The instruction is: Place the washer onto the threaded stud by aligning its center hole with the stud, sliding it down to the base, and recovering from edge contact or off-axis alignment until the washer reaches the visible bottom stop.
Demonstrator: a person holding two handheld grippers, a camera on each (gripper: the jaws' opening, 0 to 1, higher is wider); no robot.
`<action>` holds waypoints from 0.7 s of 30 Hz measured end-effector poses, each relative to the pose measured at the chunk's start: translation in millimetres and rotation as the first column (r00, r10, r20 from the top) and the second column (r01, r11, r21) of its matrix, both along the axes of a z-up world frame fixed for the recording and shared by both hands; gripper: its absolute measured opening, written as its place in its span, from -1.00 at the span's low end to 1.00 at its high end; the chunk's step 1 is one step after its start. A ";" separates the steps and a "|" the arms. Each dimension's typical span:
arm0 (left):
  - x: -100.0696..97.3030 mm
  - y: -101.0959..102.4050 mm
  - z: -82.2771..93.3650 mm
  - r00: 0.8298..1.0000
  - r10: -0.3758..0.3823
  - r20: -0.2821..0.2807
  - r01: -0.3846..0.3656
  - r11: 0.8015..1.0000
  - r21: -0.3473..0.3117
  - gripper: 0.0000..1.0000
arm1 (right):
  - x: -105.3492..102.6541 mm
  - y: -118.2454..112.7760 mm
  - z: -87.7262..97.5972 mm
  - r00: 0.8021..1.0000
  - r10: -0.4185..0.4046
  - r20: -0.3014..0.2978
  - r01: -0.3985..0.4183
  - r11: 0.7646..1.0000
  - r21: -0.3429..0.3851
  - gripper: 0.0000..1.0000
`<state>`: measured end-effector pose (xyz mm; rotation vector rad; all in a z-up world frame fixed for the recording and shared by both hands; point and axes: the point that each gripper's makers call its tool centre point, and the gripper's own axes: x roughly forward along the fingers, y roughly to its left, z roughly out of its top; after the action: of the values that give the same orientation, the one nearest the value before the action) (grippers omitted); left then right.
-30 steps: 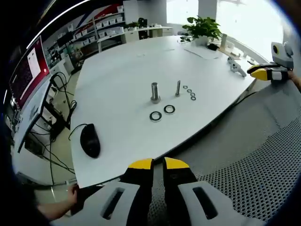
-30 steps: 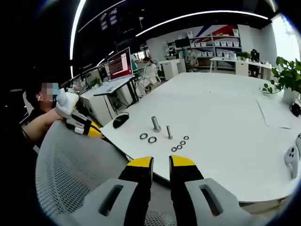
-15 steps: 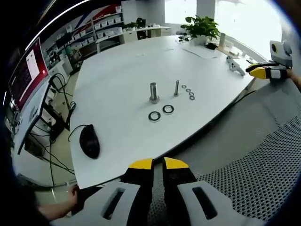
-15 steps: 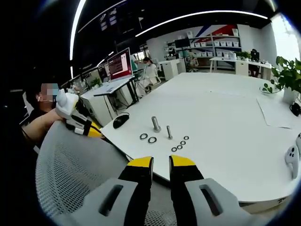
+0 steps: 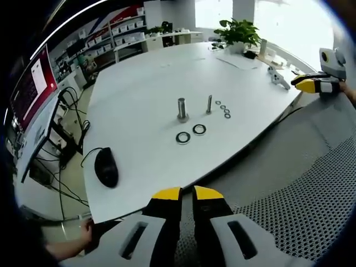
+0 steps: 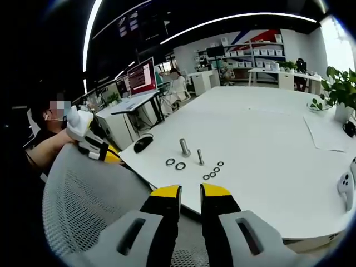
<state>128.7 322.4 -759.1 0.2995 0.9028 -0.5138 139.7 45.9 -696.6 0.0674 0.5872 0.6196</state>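
Note:
On the white table (image 5: 144, 89) stand a thick threaded stud (image 5: 182, 109) and a thinner stud (image 5: 209, 104). Two large washers (image 5: 183, 137) (image 5: 199, 129) lie flat in front of them, and several small washers (image 5: 223, 109) lie beside the thin stud. The right gripper view has the thick stud (image 6: 184, 147), the thin stud (image 6: 200, 156) and the large washers (image 6: 174, 163). My left gripper (image 5: 187, 194) is held off the table's edge, jaws nearly together, holding nothing. My right gripper (image 6: 191, 192) is likewise off the table, with only a narrow slit between its jaws. Each gripper also appears in the other's view: the right gripper (image 5: 311, 84) and the left gripper (image 6: 108, 154).
A black mouse (image 5: 106, 166) lies near the table's edge. Grey mesh chair backs (image 5: 289, 194) (image 6: 89, 211) stand between the grippers and the table. A potted plant (image 5: 239, 33) and a white controller (image 5: 276, 78) are at the far side. Desks with monitors (image 6: 142, 75) stand beyond.

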 end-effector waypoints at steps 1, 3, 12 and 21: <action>-0.1 0.2 -0.1 1.000 0.001 -0.001 -0.001 1.000 -0.001 -0.90 | -0.1 0.0 0.0 1.000 0.000 0.000 0.000 1.000 0.000 -0.68; 0.3 0.5 -0.2 1.000 0.003 -0.005 -0.003 1.000 -0.006 -0.90 | 1.8 -0.7 0.2 1.000 -0.007 0.003 0.007 1.000 0.002 -0.68; 1.9 -0.6 -0.7 1.000 -0.005 -0.010 0.005 1.000 -0.009 -0.90 | 1.4 0.4 -1.4 1.000 0.004 -0.008 -0.005 1.000 -0.011 -0.68; 0.8 0.1 -0.7 1.000 0.000 -0.006 0.000 1.000 -0.008 -0.90 | -0.1 0.8 -1.5 1.000 0.004 -0.009 -0.004 1.000 -0.013 -0.67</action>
<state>129.5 322.5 -759.7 0.2908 0.9062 -0.5185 139.6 46.6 -698.1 0.0568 0.6000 0.6195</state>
